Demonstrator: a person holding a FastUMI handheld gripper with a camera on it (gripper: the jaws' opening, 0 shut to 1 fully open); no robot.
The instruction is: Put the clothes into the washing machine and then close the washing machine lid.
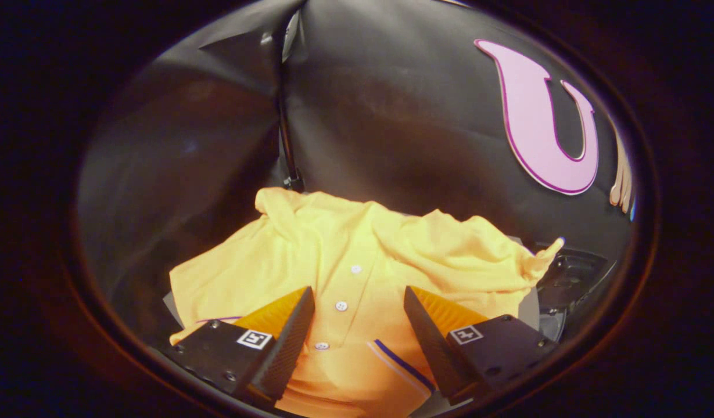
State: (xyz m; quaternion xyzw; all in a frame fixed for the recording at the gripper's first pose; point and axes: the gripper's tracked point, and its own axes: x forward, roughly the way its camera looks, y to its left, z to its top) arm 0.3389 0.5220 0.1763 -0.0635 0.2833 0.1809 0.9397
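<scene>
The gripper (359,313) is spread wide, its 2 fingers (287,342) angled outward with a broad gap between the tips, and it points forward and slightly down over a yellow polo shirt (333,255). Neither finger presses the cloth; whether the tips brush it I cannot tell. Directly between the fingers lies the shirt's button placket, with 3 white buttons (341,305) running away from the claw, and a striped collar edge (400,363) sits close to the right finger. Beyond the tips the shirt spreads crumpled in folds. Past the right finger, at the shirt's far edge, a dark moulded part (569,273) shows, too unclear to identify
</scene>
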